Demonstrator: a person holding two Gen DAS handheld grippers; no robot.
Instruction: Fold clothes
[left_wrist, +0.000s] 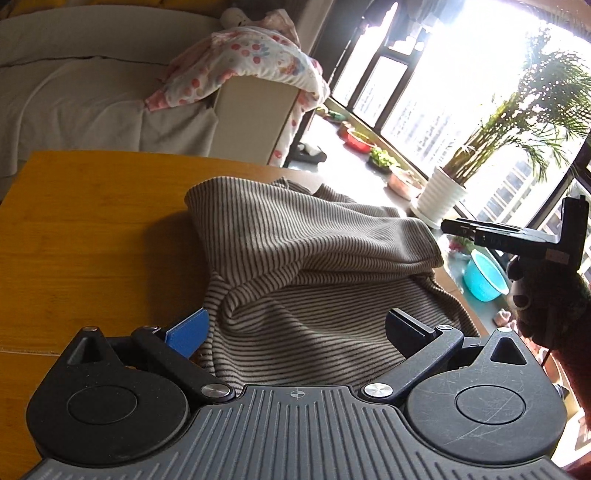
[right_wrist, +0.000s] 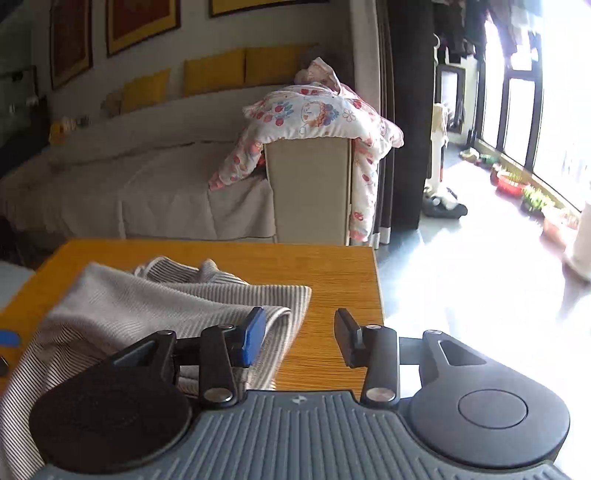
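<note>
Presently, left wrist view: left gripper (left_wrist: 297, 330), jaws spread wide, nothing between them; striped garment (left_wrist: 314, 266) lying bunched on the wooden table (left_wrist: 92, 229) from centre to 3 o'clock, its near folds between the fingers. Right gripper (left_wrist: 480, 232) at 3 o'clock, above the garment's edge; its jaw state cannot be told from here. Potted palm (left_wrist: 439, 199) at 2 o'clock; floral quilt (left_wrist: 251, 62) at 12 o'clock. Right wrist view: right gripper (right_wrist: 299, 339) released, blue pad (right_wrist: 253, 341) over the garment's hem at 9 o'clock, black finger (right_wrist: 347, 343) over bare table. Recommended handling: close each gripper on a single outer edge, then lift and spread flat before folding.
</note>
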